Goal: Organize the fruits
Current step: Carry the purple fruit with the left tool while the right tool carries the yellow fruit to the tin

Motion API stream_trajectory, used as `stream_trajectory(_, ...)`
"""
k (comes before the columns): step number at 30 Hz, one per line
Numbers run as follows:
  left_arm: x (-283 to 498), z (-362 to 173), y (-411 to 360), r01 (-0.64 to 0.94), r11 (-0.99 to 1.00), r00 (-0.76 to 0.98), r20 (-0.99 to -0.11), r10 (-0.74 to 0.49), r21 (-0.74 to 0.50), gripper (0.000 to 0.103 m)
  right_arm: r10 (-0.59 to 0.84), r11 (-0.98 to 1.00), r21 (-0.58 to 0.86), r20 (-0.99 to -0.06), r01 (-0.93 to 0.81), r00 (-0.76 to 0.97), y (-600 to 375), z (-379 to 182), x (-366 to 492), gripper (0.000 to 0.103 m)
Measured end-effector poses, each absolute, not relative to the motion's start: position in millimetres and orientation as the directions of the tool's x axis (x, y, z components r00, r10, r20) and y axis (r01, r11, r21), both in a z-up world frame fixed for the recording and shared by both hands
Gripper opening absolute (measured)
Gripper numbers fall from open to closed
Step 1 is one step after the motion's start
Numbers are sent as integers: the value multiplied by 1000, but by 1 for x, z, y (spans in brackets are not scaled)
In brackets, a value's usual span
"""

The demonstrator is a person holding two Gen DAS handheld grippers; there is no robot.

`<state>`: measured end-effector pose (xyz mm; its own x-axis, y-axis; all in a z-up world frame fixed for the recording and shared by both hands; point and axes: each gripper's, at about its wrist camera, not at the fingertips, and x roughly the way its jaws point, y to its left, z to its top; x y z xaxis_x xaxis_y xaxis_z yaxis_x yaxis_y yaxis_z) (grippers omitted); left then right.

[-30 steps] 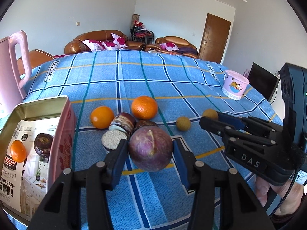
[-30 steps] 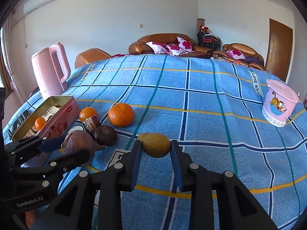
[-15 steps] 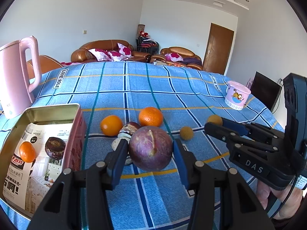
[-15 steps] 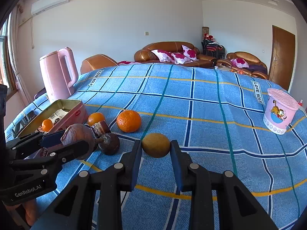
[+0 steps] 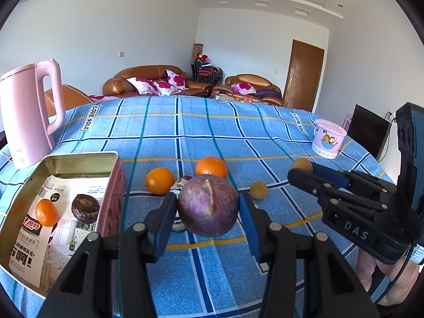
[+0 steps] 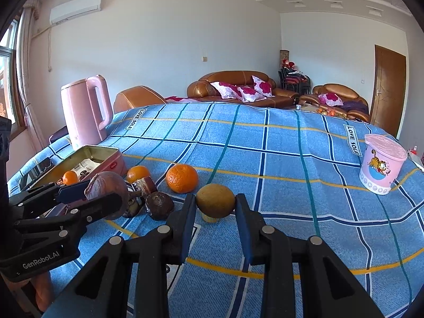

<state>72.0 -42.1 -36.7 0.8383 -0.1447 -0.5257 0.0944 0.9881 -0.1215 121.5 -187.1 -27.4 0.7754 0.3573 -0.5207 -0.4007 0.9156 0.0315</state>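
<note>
With each claw clamped on a fruit above the cloth, the left gripper (image 5: 208, 208) carries a purple passion fruit (image 5: 208, 205) and the right gripper (image 6: 215, 209) a yellow-brown fruit (image 6: 215, 203), probably bound for the tin (image 5: 79, 157) at left, where an orange and another passion fruit already lie.

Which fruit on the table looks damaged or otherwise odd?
The dark purple fruit on the cloth looks shrivelled, and a cut fruit piece lies beside it among whole oranges. Nothing is spilled.
</note>
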Motion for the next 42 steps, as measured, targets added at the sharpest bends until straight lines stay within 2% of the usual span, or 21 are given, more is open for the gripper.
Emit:
stream_trajectory(6, 70, -47, -48, 105, 987, 825, -543, -155, -123, 50, 360, 915, 25, -499, -402, 788, -188, -25, 117, 32)
stream_trajectory(14, 64, -43, -49, 102, 989, 842, -519, -145, -112, 50, 362, 915, 23, -484, -402, 797, -190, -24, 115, 32)
stream_trajectory(23, 52, -30, -49, 93, 992, 893, -434, -121, -84, 50, 367, 914, 20, -462, -404, 807, -192, -22, 111, 32)
stream_trajectory(42, 36, -19, -46, 52, 998, 943, -328, -62, -38, 50, 371, 915, 0, -389, -402, 843, -195, -16, 97, 32)
